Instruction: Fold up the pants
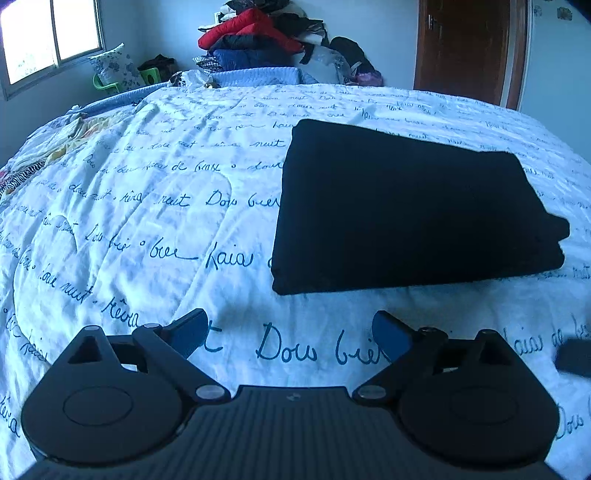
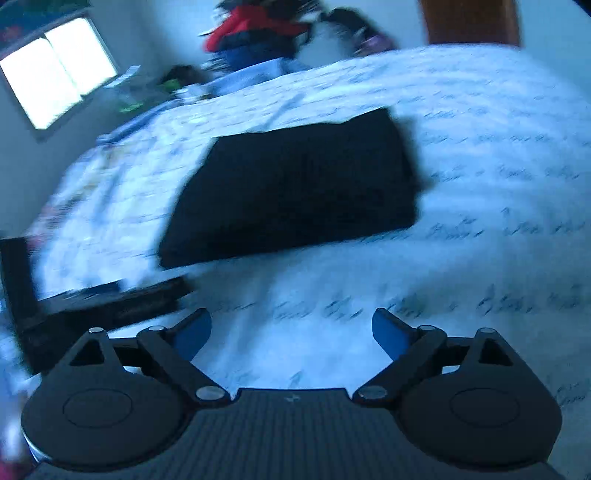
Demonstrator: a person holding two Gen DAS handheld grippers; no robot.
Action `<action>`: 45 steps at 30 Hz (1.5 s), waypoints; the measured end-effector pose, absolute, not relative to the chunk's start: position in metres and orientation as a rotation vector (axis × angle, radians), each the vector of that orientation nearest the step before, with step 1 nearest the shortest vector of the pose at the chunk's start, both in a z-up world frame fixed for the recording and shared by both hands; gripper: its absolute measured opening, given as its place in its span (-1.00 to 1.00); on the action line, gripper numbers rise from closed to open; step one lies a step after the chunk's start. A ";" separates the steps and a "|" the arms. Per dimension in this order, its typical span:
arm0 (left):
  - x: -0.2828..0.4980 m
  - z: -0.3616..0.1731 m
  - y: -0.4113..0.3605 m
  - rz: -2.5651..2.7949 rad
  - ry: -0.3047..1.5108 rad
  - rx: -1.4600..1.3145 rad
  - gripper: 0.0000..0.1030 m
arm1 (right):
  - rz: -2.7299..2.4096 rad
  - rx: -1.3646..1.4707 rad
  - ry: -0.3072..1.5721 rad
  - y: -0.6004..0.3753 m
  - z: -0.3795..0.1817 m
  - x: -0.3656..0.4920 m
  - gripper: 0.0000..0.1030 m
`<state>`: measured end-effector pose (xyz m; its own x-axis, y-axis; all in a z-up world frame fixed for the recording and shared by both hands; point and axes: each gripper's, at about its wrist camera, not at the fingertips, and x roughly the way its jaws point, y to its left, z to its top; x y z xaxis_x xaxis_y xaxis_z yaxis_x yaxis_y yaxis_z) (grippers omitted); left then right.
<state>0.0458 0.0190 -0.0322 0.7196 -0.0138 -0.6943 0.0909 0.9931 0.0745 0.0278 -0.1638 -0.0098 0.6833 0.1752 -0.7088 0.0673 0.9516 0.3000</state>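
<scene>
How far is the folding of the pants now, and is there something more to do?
Done: the black pants lie on the bedspread as a compact folded rectangle with stacked layers. In hand: nothing; the left gripper and the right gripper both stand open and empty, apart from the pants. Left: apparently nothing, except perhaps tidying the slightly uneven right edge.

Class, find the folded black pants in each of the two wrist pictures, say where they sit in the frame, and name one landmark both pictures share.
Left wrist view: the folded black pants lie right of centre on the bedspread, beyond the open fingers.
Right wrist view: the pants lie near the centre, slightly left, blurred.
Shared landmark: the red garment on the clothes pile behind the bed, top centre in both views.
</scene>
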 end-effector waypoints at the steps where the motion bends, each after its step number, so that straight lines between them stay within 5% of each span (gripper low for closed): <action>1: 0.045 -0.033 0.019 -0.059 0.762 0.105 0.88 | 0.026 0.280 0.811 -0.160 -0.014 0.032 0.84; 15: 0.041 -0.044 0.019 -0.040 0.737 0.096 1.00 | -0.107 0.080 0.755 -0.139 -0.050 0.049 1.00; 45: 0.034 -0.055 0.027 -0.054 0.693 0.033 1.00 | -0.128 0.041 0.692 -0.133 -0.060 0.039 1.00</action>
